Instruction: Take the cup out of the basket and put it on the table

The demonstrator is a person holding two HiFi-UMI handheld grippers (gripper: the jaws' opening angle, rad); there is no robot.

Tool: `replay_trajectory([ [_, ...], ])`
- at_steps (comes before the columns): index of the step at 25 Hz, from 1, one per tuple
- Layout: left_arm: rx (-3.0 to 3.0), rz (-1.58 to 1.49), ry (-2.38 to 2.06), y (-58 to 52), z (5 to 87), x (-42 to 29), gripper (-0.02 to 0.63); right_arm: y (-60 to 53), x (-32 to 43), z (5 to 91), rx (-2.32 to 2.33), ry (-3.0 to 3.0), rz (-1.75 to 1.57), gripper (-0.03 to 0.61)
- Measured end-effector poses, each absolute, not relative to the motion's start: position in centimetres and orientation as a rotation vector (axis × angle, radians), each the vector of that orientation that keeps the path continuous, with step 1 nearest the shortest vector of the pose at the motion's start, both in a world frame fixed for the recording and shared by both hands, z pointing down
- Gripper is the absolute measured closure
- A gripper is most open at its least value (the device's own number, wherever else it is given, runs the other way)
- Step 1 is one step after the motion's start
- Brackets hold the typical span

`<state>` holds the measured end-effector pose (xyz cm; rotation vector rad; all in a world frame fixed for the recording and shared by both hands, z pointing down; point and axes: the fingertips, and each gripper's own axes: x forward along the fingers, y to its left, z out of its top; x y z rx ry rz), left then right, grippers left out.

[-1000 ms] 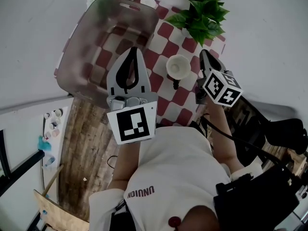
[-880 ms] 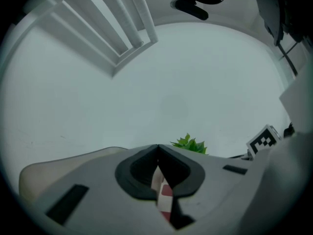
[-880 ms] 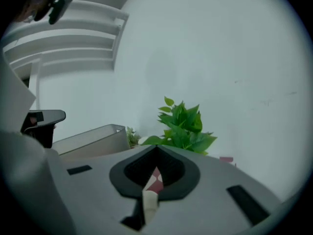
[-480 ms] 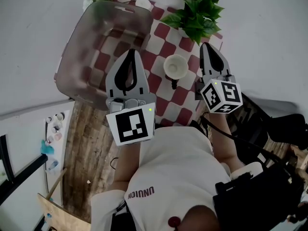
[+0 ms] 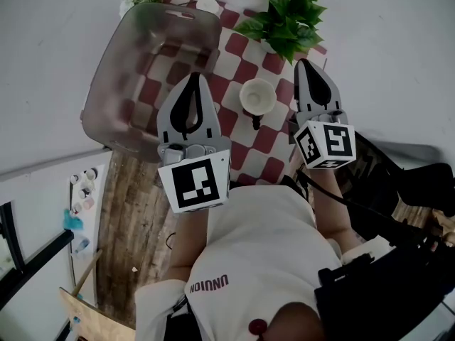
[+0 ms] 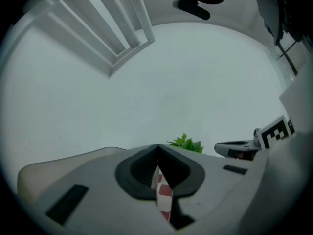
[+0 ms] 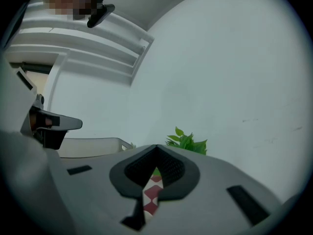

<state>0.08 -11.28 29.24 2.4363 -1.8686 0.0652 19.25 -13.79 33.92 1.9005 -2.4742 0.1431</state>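
A pale cup stands upright on the red-and-white checked tablecloth, between my two grippers. The translucent grey basket sits to its left with nothing seen inside. My left gripper hangs over the basket's right edge, its jaws meeting at the tip with nothing between them. To the right of the cup, my right gripper is raised, shut and empty. Both gripper views look upward over closed jaws: the left gripper and the right gripper each show only a sliver of checked cloth below.
A green potted plant stands at the table's far edge, just beyond the right gripper. A small white dish lies behind the basket. A wooden table surface runs left of the person, beside a paint palette.
The right gripper has risen and swung toward the plant, away from the cup. The view has shifted a little; the left gripper and the cup keep their places.
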Motion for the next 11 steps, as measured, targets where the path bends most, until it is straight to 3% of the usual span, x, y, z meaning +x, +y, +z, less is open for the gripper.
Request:
replay_trajectory([
  [11,2.443,0.068,-1.87,-11.19,28.97,-0.05,0.601,-13.6,19.24,34.19,1.904,-2.46,0.146,0.561],
])
